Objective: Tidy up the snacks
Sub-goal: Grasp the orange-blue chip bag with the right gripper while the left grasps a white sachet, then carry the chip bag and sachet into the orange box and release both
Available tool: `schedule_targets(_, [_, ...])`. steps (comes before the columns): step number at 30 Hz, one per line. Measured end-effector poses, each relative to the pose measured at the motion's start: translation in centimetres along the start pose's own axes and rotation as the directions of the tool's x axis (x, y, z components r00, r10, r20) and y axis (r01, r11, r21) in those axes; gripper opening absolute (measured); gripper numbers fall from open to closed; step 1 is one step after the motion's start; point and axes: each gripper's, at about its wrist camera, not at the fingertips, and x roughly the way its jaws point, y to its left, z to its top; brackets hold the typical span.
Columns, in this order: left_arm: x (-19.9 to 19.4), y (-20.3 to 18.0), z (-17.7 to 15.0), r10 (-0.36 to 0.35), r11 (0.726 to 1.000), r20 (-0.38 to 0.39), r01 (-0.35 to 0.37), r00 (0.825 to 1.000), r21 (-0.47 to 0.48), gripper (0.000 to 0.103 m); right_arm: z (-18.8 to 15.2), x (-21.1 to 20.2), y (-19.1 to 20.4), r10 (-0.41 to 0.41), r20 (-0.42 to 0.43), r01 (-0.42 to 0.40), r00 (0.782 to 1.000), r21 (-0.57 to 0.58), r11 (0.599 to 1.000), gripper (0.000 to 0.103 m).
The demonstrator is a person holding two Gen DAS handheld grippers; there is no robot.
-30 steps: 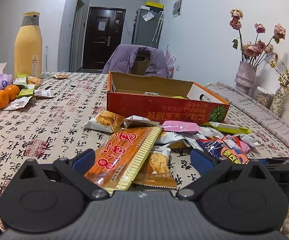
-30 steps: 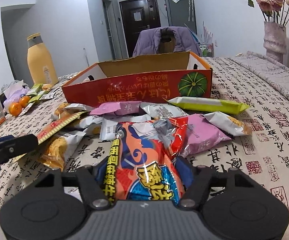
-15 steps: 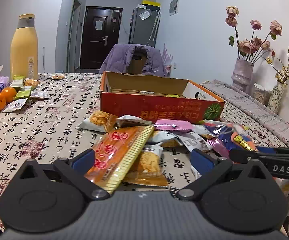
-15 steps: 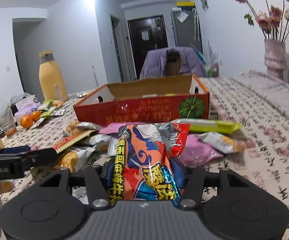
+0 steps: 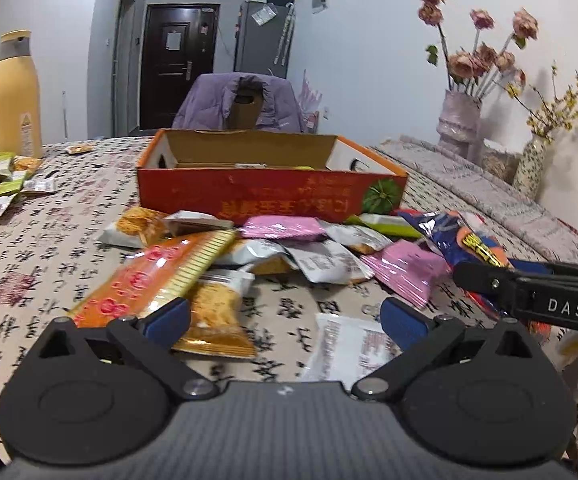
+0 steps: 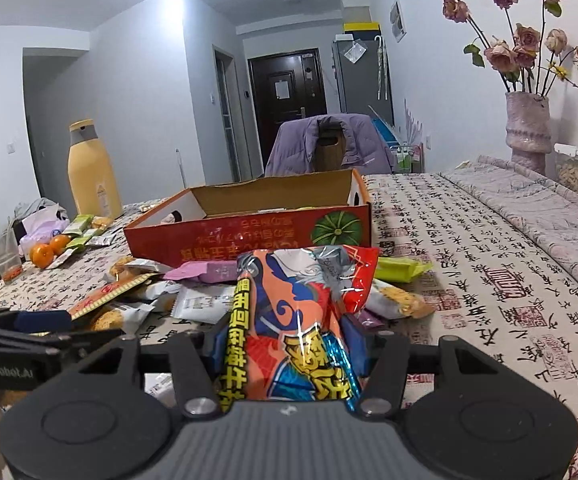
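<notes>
Grey walls and a dark door stand behind a counter (image 6: 469, 248) draped in a cloth printed with black characters. Near its middle sits an open orange cardboard box (image 5: 273, 190), its front wall facing the cameras. A loose heap of snack packets (image 5: 321, 256) lies on the cloth just in front of that wall, with pink, silver and green wrappers overlapping.

One packet is off the heap: a bright orange-and-blue snack bag (image 6: 297, 332) is clamped between the blue pads of the right hand-held gripper (image 6: 289, 344), standing upright and raised above the pile, in front of the box. In the left wrist view the same bag (image 5: 465, 244) shows at the right, above the pink wrappers.

The left hand-held gripper (image 5: 285, 316) has its jaws spread wide and nothing between them. A long orange packet (image 5: 153, 276) lies with its near end at the gripper's left finger; whether they touch I cannot tell. A white wrapper (image 5: 349, 344) lies on the cloth below the gap.

Toward the far left edge of the counter are a tall yellow bottle (image 6: 91, 172), small oranges (image 6: 47, 250) and a few more wrappers. By the wall on the right stands a vase of dried roses (image 6: 527, 132).
</notes>
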Motion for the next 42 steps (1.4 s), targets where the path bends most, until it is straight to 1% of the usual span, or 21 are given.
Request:
schedule_targets(10, [1.3, -2.8, -0.9, -0.017, 0.999, -0.061, 0.02, 0.998, 0.046, 0.102, -0.9, -0.1, -1.4, 0.013, 0.013, -0.013, 1.0, 0.017, 1.0, 0.055])
schedule_targets(12, [1.6, -3.1, -0.9, -0.017, 0.998, -0.071, 0.02, 0.997, 0.051, 0.098, -1.1, -0.1, -1.5, 0.016, 0.017, -0.016, 1.0, 0.012, 1.0, 0.055])
schedule_targets(14, [1.9, -3.4, -1.0, -0.021, 0.998, -0.083, 0.026, 0.996, 0.061, 0.09, -1.2, -0.2, -1.5, 0.021, 0.02, -0.021, 1.0, 0.011, 1.0, 0.055])
schedule_targets(16, [2.3, -3.7, -1.1, -0.029, 0.997, -0.1, 0.036, 0.995, 0.068, 0.086, -1.2, -0.2, -1.7, 0.024, 0.023, -0.025, 0.999, 0.011, 1.0, 0.055])
schedule_targets(18, [2.7, -4.0, -1.2, -0.031, 0.997, -0.115, 0.039, 0.993, 0.072, 0.085, -1.2, -0.3, -1.8, 0.027, 0.026, -0.028, 0.999, 0.007, 1.0, 0.055])
schedule_targets(20, [3.0, -4.1, -1.3, -0.029, 0.997, -0.129, 0.039, 0.991, 0.073, 0.078, -1.3, -0.4, -1.9, 0.03, 0.03, -0.03, 0.999, 0.003, 1.0, 0.055])
schedule_targets(22, [3.4, -4.3, -1.4, -0.03, 0.997, -0.145, 0.041, 0.989, 0.071, 0.073, -1.3, -0.4, -1.9, 0.031, 0.032, -0.031, 0.999, 0.0, 1.0, 0.055])
schedule_targets(24, [3.4, -4.5, -1.4, -0.018, 0.996, -0.14, 0.03, 0.99, 0.088, 0.052, -1.3, -0.4, -1.9, 0.033, 0.032, -0.033, 0.999, 0.001, 0.999, 0.055])
schedule_targets(25, [3.3, -4.6, -1.4, -0.018, 0.995, -0.137, 0.031, 0.99, 0.098, 0.046, -1.3, -0.4, -1.9, 0.034, 0.033, -0.034, 0.999, 0.002, 0.999, 0.055])
schedule_targets(26, [3.3, -4.6, -1.3, -0.029, 0.995, -0.139, 0.042, 0.99, 0.091, 0.044, -1.3, -0.4, -2.0, 0.035, 0.033, -0.035, 0.999, 0.003, 0.999, 0.055])
schedule_targets(35, [2.7, -4.8, -1.1, -0.042, 0.993, -0.122, 0.056, 0.992, 0.106, 0.043, -1.3, -0.3, -1.9, 0.055, 0.032, -0.055, 0.998, 0.003, 0.998, 0.055])
schedule_targets(42, [1.6, -4.5, 0.4, -0.046, 0.992, -0.077, 0.055, 0.996, 0.111, 0.043, -0.5, -0.2, -1.6, 0.056, 0.047, -0.056, 0.997, -0.004, 0.998, 0.055])
